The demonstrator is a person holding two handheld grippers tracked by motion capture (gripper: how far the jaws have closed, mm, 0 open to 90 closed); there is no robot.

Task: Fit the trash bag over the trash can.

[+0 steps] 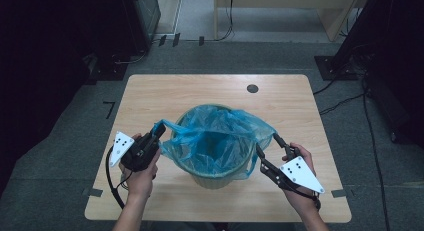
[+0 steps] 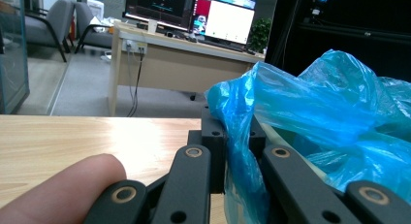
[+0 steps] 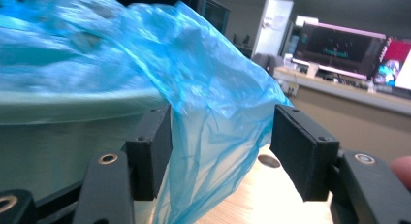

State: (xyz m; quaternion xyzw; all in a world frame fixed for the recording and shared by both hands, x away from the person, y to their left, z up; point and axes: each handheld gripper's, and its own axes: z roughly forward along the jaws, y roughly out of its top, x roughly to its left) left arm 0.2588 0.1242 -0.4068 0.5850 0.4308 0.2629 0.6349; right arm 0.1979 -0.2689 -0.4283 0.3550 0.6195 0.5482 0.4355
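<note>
**Fitting the blue liner over the bin rim — notes on the current step**

Scene: a pale green waste bin (image 1: 216,163) stands near the middle of the wooden table (image 1: 150,91), lined with a blue plastic bag (image 1: 216,136) whose top edge is bunched up above the rim.

Left gripper (image 1: 159,131): jaws clenched on a fold of the bag at the bin's left side; in the left gripper view the film (image 2: 237,136) is pinched flat between the pads. Grip looks secure.

Right gripper (image 1: 267,150): jaws released and standing apart at the bin's right side. In the right gripper view a flap of the bag (image 3: 213,136) hangs between the pads, but neither presses on it.

Judgement on the step: the bag's right edge needs grasping next.
- Close on a doubled fold, not a single layer, since thin film slips and tears.
- Keep the left grip steady as an anchor.
- Pull outward and down over the rim, gently; the light bin could tip or slide.
</note>
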